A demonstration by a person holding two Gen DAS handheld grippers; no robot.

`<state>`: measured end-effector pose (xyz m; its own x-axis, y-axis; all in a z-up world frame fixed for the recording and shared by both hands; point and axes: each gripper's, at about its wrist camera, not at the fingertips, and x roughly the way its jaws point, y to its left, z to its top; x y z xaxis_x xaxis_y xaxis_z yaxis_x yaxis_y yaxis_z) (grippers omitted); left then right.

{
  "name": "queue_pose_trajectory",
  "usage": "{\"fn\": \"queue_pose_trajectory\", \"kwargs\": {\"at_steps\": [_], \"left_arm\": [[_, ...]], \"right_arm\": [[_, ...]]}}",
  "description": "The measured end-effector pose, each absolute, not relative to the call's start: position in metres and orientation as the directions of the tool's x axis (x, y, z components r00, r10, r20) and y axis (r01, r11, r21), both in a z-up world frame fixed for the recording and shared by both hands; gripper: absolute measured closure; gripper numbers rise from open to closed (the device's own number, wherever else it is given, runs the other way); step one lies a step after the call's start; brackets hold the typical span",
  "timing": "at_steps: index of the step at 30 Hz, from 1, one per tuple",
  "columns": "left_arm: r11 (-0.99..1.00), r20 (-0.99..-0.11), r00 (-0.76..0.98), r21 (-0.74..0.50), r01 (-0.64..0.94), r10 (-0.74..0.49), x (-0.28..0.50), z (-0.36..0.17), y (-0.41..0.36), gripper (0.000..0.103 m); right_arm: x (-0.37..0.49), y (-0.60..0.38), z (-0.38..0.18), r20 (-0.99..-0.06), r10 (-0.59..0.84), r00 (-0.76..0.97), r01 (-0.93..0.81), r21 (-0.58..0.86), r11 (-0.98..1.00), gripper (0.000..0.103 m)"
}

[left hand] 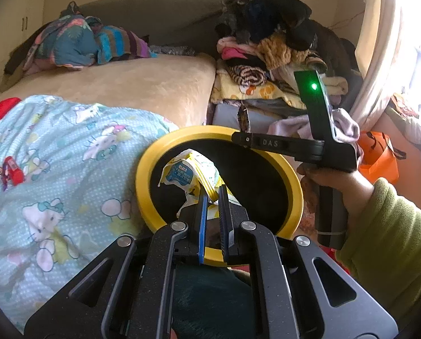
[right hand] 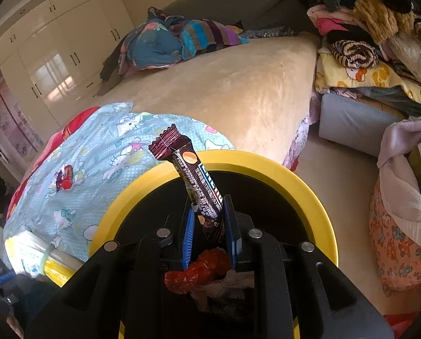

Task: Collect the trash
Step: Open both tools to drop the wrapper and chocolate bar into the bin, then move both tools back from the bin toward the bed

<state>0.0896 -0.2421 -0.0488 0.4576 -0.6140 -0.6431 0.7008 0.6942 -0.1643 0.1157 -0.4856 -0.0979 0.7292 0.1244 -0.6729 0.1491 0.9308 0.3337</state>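
Left claw was clenched on a crumpled yellow-and-white wrapper, held over the mouth of the yellow-rimmed bin at frame centre. Right claw was grasping a dark maroon snack wrapper, which stood upright over the same bin, its crimped end toward the upper middle of the frame. Red crumpled trash and whitish scraps lay inside the bin, low in the right wrist view. In the left wrist view, a hand in a green sleeve held the right tool at right. Another red wrapper lay on the cartoon-print blanket on the bed, left side.
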Motion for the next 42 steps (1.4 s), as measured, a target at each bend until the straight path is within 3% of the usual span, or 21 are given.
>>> {"fn": "queue_pose_trajectory", "kwargs": {"at_steps": [15,17,18,19,21,25,28,31,33,42], "left_arm": [[0.703,-0.704,0.421,-0.157,0.693,-0.572,0.108,-0.074,-0.266,0.097],[0.715,-0.702,0.424,-0.174,0.677,-0.573,0.115,-0.075,-0.263,0.08],[0.719,-0.689,0.429,-0.195,0.667,-0.584,0.117,-0.074,-0.259,0.052],[0.719,-0.677,0.43,-0.213,0.662,-0.597,0.117,-0.072,-0.257,0.034],[0.716,-0.656,0.433,-0.242,0.655,-0.618,0.117,-0.069,-0.251,0.031],[0.755,-0.642,0.49,-0.223,0.617,-0.59,0.116,-0.061,-0.241,0.014],[0.772,-0.63,0.519,-0.216,0.597,-0.578,0.116,-0.055,-0.232,0.011],[0.795,-0.625,0.549,-0.204,0.572,-0.555,0.116,-0.05,-0.224,0.011],[0.809,-0.622,0.566,-0.199,0.554,-0.541,0.117,-0.048,-0.217,0.011],[0.861,-0.59,0.646,-0.188,0.473,-0.484,0.119,-0.031,-0.184,0.011]], "right_arm": [[0.12,-0.488,-0.12,-0.718,0.167,0.675,0.139,0.347,0.927,0.082],[0.122,-0.486,-0.121,-0.727,0.165,0.666,0.137,0.337,0.932,0.076],[0.122,-0.486,-0.12,-0.73,0.162,0.664,0.139,0.334,0.932,0.071],[0.122,-0.485,-0.12,-0.729,0.162,0.665,0.14,0.335,0.932,0.069],[0.122,-0.485,-0.117,-0.723,0.161,0.672,0.142,0.339,0.93,0.06],[0.121,-0.484,-0.11,-0.708,0.148,0.69,0.145,0.335,0.931,0.046],[0.12,-0.479,-0.102,-0.693,0.132,0.708,0.137,0.319,0.938,0.036],[0.12,-0.475,-0.094,-0.674,0.136,0.726,0.117,0.316,0.942,0.034],[0.119,-0.469,-0.088,-0.664,0.132,0.736,0.103,0.302,0.948,0.026],[0.118,-0.44,-0.065,-0.616,0.157,0.772,0.018,0.268,0.963,0.023]]}}
